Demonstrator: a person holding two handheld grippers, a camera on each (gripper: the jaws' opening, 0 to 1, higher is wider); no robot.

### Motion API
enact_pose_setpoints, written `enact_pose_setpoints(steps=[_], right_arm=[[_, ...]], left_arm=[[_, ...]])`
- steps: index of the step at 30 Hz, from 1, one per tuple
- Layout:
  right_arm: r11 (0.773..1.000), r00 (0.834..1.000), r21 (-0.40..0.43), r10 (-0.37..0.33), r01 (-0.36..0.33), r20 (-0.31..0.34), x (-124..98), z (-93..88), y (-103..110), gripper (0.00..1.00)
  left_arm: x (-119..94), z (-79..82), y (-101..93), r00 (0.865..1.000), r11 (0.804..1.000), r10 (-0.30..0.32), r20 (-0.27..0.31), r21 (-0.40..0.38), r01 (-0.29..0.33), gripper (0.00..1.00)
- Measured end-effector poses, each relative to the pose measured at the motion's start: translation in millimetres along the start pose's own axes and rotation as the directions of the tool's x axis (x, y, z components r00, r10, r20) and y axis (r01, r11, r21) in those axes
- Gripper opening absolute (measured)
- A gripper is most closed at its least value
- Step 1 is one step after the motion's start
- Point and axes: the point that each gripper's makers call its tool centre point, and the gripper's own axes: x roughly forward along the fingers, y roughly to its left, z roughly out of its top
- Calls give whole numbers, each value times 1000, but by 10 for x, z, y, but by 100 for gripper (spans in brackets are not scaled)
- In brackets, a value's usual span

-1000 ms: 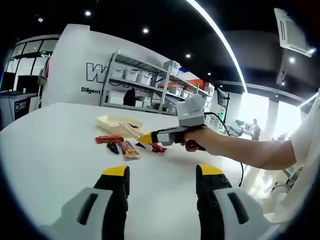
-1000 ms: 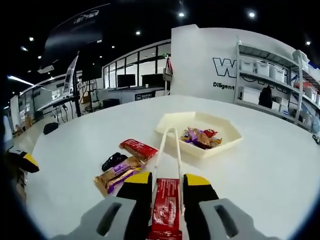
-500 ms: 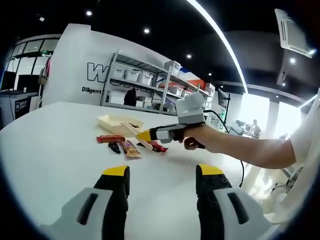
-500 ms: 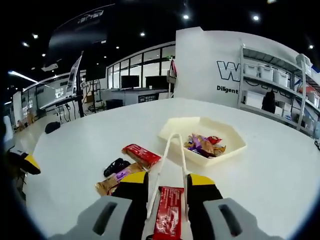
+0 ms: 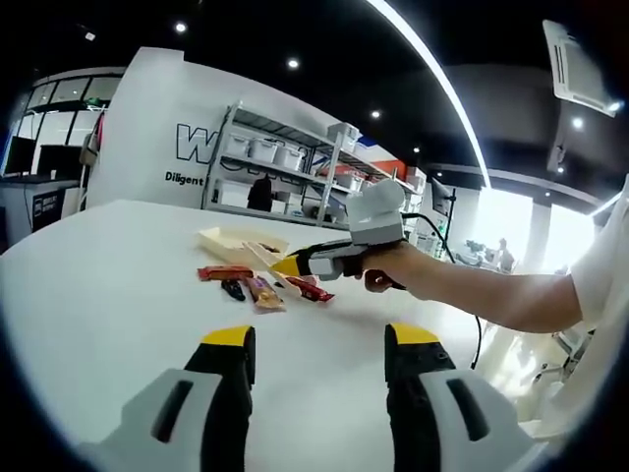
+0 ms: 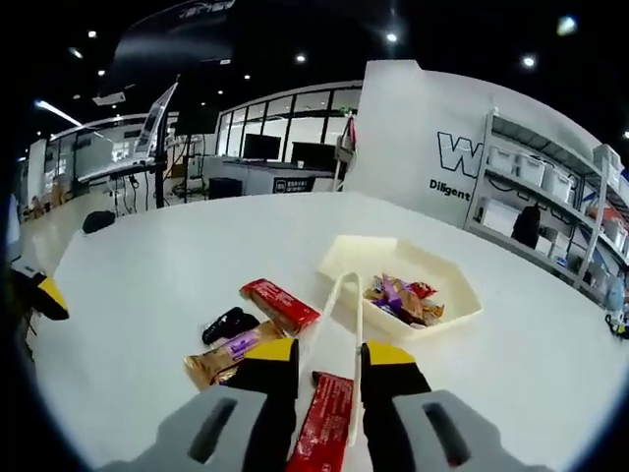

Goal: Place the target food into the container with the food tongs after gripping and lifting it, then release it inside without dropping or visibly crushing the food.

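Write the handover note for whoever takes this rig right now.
Right gripper: shut on the white tongs, lifted above the table.
Left gripper: open, holding nothing.
A red snack bar lies under the tongs; whether they grip it, I cannot tell.
The tray already holds several snacks.
Three more snacks lie loose left of the tongs.
Left: grip a snack, carry it to the tray, release gently.

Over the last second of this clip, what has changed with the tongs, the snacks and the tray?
The right claw, shut on the white plastic food tongs, has risen from the white table; the red snack bar beneath it looks left lying there, tongs empty. The cream hexagonal tray with its wrapped snacks, the three loose snacks and the open, empty left claw stayed put.
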Motion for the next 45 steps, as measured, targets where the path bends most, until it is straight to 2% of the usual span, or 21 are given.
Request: enact_pose_setpoints(steps=[5, 8, 11, 20, 23, 27, 30, 34, 36, 41, 45], right_arm=[[999, 1000, 45, 5, -5, 0, -15, -14, -54, 15], [998, 1000, 65, 8, -9, 8, -40, 2, -77, 9], [997, 1000, 71, 1, -1, 9, -42, -9, -117, 8], [998, 1000, 64, -2, 4, -27, 9, -126, -146, 3], [996, 1000, 87, 8, -6, -30, 39, -145, -169, 2], [999, 998, 53, 6, -3, -59, 87, -236, -205, 0], [996, 999, 90, 21, -17, -43, 67, -226, -218, 0], [996, 999, 90, 5, -2, -33, 18, -213, -272, 0], [995, 1000, 100, 5, -6, 6, -43, -143, -283, 0], [990, 998, 137, 16, -23, 58, -207, 2, -270, 0], [993, 993, 112, 29, -41, 113, -420, 140, -187, 0]], left_arm=[[-25, 5, 1, 1000, 1000, 0, 5, 0, 0, 52], [-47, 4, 37, 1000, 1000, 10, 8, -2, -10, 52], [-56, -4, 48, 1000, 1000, 13, 8, -7, -13, 52], [-51, 20, 43, 1000, 1000, 12, 12, -2, -12, 52], [-56, 13, 45, 1000, 1000, 14, 9, -4, -14, 51], [-57, -4, 45, 1000, 1000, 14, 3, -4, -14, 51], [-56, -3, 43, 1000, 1000, 15, 2, 1, -15, 51], [-42, -6, 46, 1000, 1000, 15, -2, 0, -15, 51], [-18, 0, 33, 1000, 1000, 11, -4, 0, -11, 51], [75, 0, -43, 1000, 1000, -9, -13, 0, 9, 51], [169, -6, -100, 999, 999, -32, -25, -5, 32, 51]])
